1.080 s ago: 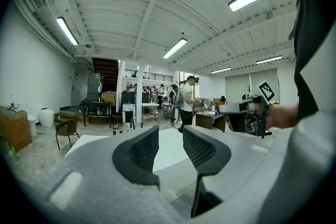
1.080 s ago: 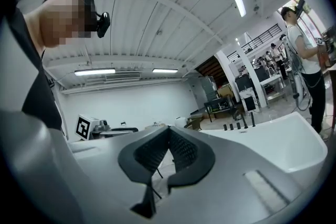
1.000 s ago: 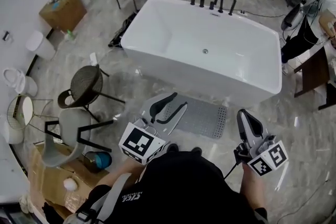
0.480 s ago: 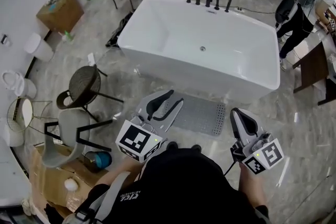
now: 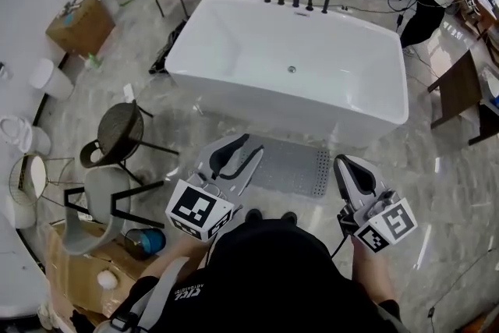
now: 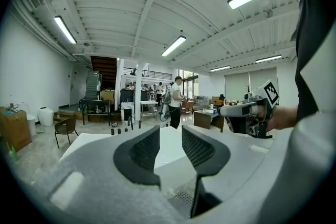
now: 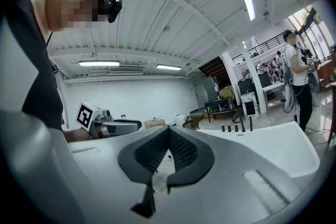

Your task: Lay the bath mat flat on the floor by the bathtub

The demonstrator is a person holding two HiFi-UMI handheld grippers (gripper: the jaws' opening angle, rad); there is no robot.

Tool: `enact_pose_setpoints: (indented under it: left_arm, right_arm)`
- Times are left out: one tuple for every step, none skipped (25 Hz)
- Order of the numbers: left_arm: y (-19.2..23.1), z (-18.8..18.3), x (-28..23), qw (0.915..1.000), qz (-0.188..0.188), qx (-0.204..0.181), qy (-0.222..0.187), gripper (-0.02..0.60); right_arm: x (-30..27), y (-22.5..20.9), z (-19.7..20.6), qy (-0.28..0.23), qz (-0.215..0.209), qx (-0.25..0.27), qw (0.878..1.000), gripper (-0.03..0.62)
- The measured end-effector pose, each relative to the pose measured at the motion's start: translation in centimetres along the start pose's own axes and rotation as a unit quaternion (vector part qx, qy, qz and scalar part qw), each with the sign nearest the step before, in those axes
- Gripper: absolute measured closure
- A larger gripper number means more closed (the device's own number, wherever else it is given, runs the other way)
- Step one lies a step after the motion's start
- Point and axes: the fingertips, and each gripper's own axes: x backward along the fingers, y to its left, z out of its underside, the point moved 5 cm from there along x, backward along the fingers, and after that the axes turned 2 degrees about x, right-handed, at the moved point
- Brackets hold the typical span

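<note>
Bath mat (image 5: 295, 168) flat beside bathtub (image 5: 312, 118), laying apparently done; left gripper (image 5: 249, 146) closing on nothing, right gripper (image 5: 341, 162) clenched empty; withdrawal next

Bathtub (image 5: 327, 58) walls off ahead, chairs (image 5: 125, 129) crowd left — open floor (image 5: 452, 171) right

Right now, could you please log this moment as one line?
mat: flat on floor by tub | left gripper: jaws closing, empty | right gripper: shut, empty
</note>
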Motion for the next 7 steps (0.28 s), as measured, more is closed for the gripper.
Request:
enact_pose_setpoints:
  left_arm:
    - [-0.1,0.1,0.0,1.0000,0.001,0.000,0.001,0.445]
    - [-0.3,0.1,-0.1,1.0000,0.002,0.001,0.002,0.445]
    - [-0.5,0.1,-0.1,1.0000,0.003,0.002,0.003,0.445]
    - [-0.7,0.2,-0.1,1.0000,0.003,0.002,0.004,0.445]
    - [-0.9,0.2,-0.2,1.0000,0.003,0.003,0.005,0.445]
    - [-1.1,0.3,-0.2,1.0000,0.004,0.003,0.006,0.445]
    - [-1.3,0.4,-0.2,1.0000,0.004,0.003,0.006,0.445]
  right_arm:
    - [0.1,0.0,0.1,0.000,0.001,-0.001,1.000,0.594]
    - [0.3,0.0,0.2,0.001,0.002,-0.002,1.000,0.594]
    - [0.4,0.0,0.3,0.001,0.003,-0.002,1.000,0.594]
    - [0.6,0.0,0.3,0.002,0.003,-0.003,1.000,0.594]
    - [0.8,-0.1,0.4,0.002,0.004,-0.004,1.000,0.594]
    - [1.1,-0.2,0.5,0.003,0.005,-0.005,1.000,0.594]
    - [1.3,-0.2,0.6,0.003,0.006,-0.006,1.000,0.594]
